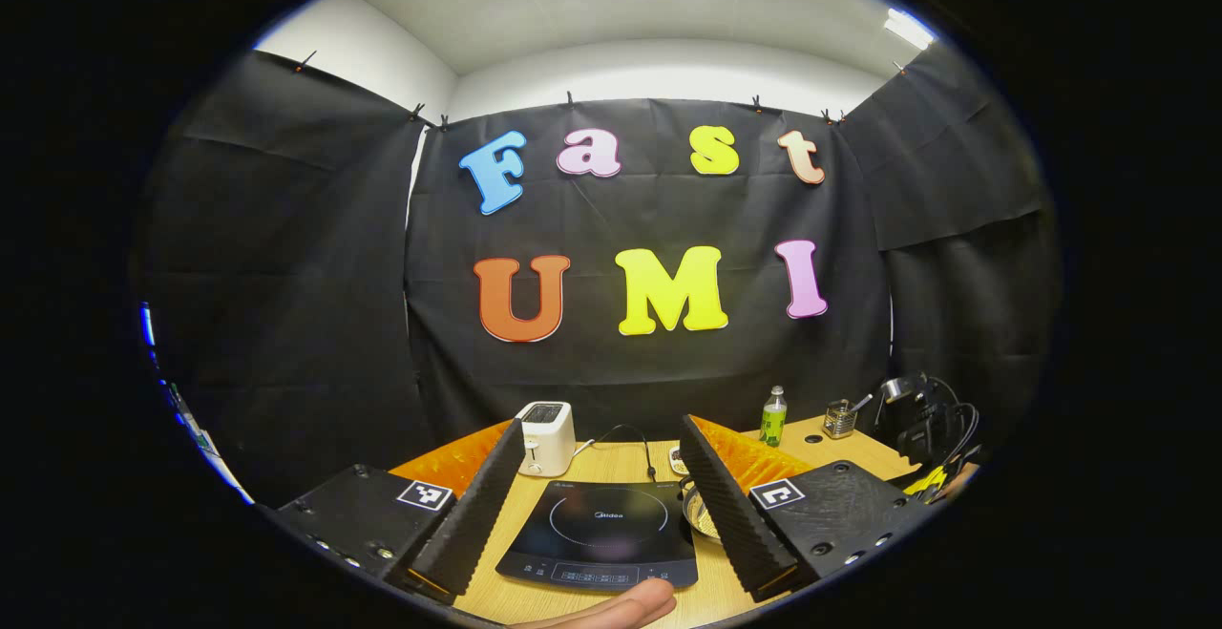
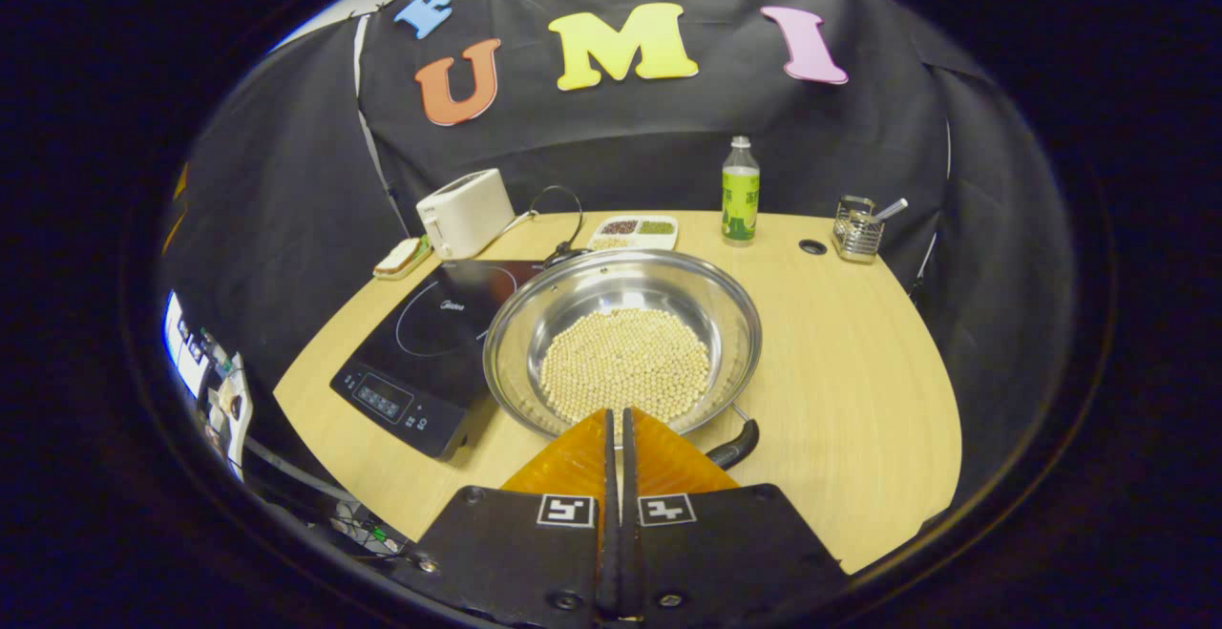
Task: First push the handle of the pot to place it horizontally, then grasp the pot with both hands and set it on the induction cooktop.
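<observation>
In the left gripper view, your left gripper (image 1: 603,495) has its fingers spread wide and holds nothing; the induction cooktop (image 1: 603,532) lies on the wooden table (image 1: 611,463) between them, a white toaster (image 1: 545,437) stands behind it, and the pot (image 1: 702,514) peeks out at the right finger. In the right gripper view, your right gripper (image 2: 617,416) has its fingers pressed together, empty, at the near rim of the steel pot (image 2: 622,345). The pot, filled with pale beans (image 2: 625,363), sits just beside the cooktop (image 2: 426,345), its dark handle (image 2: 733,444) beside your fingertips.
</observation>
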Available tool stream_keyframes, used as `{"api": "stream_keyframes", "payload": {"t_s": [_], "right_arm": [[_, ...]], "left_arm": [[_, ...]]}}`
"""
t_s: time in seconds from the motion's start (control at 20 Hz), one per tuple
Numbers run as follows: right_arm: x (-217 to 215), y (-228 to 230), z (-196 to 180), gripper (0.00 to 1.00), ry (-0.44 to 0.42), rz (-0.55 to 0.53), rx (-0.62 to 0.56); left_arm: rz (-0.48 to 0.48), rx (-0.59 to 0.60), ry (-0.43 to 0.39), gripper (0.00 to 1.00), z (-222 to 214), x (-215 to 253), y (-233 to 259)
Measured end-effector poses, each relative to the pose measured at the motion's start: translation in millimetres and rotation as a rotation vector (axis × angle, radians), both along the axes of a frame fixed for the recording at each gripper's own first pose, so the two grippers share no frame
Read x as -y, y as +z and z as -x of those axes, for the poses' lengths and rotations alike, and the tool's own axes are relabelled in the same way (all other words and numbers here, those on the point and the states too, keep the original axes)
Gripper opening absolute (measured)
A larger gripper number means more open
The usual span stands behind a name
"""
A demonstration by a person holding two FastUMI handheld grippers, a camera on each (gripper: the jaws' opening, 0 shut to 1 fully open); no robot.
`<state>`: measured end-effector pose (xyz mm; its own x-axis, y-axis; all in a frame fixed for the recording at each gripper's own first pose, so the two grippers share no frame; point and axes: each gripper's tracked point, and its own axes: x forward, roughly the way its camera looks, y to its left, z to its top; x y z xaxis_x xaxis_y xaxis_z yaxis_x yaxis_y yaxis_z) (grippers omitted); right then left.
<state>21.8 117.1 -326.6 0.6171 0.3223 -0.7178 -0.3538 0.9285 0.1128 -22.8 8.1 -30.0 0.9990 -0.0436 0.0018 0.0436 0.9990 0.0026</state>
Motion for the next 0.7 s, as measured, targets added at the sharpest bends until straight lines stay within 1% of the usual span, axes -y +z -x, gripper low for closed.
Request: {"api": "stream_keyframes", "payload": {"t_s": [0.15,0.2,0.3,0.35,0.4,0.45,0.5,0.6,0.7], "right_arm": [[-5,-24,9,0.01,0.028,0.024,-0.051],[-6,-31,11,0.04,0.033,0.026,-0.071],[-6,-41,14,0.04,0.034,0.026,-0.101],[-4,-45,13,0.01,0.031,0.032,-0.105],[-2,-48,11,0.04,0.026,0.039,-0.106],[1,-51,10,0.01,0.018,0.041,-0.110],[4,-54,8,0.04,0.006,0.043,-0.118],[13,-59,4,0.04,-0.019,0.048,-0.131],[14,-58,2,0.04,-0.023,0.023,-0.142]], "left_arm": [[0.002,-0.003,-0.003,0.97,1,0,-3],[0.002,-0.008,-0.006,0.97,0,1,-4],[-0.001,-0.014,-0.015,0.97,-1,1,-6],[-0.003,-0.016,-0.015,0.97,-2,0,-7],[-0.003,-0.018,-0.013,0.97,-2,0,-8],[-0.002,-0.018,-0.012,0.97,-3,-1,-9],[0.001,-0.019,-0.013,0.97,-3,-2,-10],[0.008,-0.025,-0.012,0.97,-4,-2,-13],[0.010,-0.029,-0.008,0.97,-5,-4,-15]]}}
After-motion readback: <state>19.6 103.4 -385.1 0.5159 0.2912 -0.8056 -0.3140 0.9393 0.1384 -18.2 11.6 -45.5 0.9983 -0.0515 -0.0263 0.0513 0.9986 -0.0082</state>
